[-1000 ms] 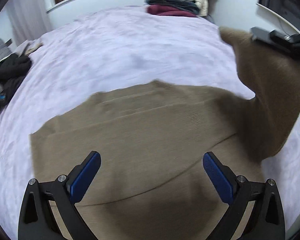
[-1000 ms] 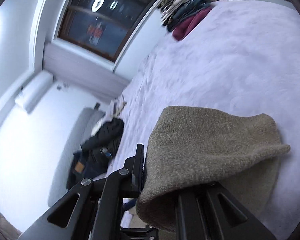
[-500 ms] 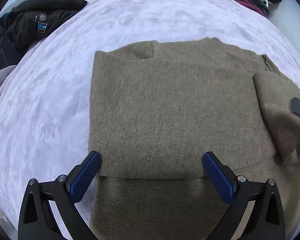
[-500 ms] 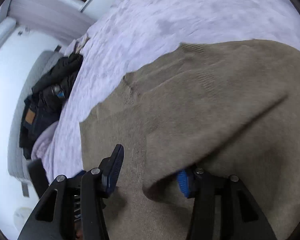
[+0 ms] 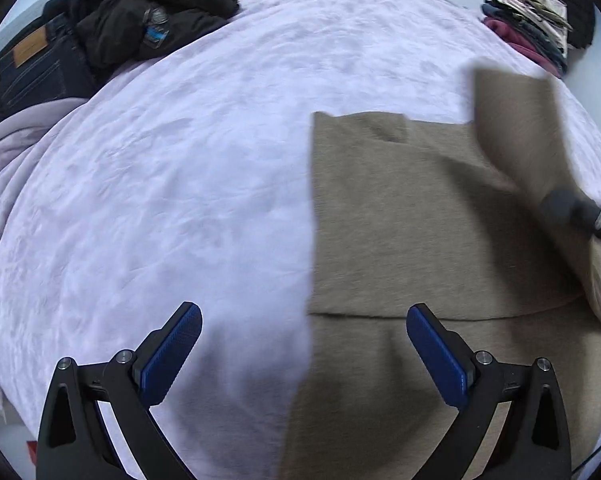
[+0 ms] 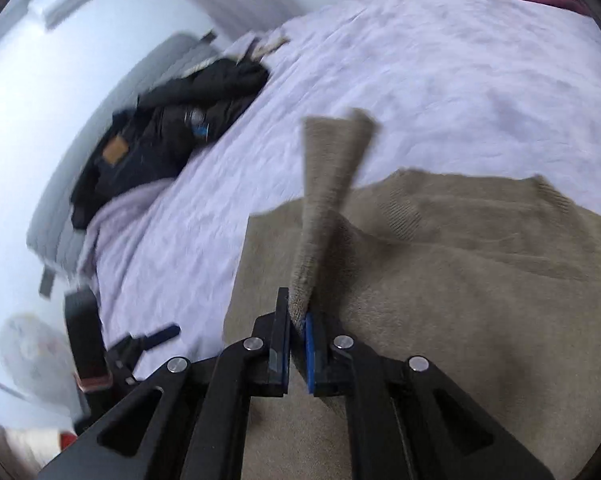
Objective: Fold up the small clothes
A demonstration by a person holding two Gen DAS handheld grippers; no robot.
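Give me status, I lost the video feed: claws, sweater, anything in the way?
Left claw open, empty. Right claw shut on sweater sleeve, lifted. Sweater part-folded on bed. Nothing in the way.

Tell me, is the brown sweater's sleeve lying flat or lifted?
Lifted: the right gripper is shut on the sleeve, raised above the sweater.

Tan sweater (image 5: pixel 400 208) on pale lilac bedspread (image 5: pixel 180 160); blue-padded black fingers (image 5: pixel 172 344).
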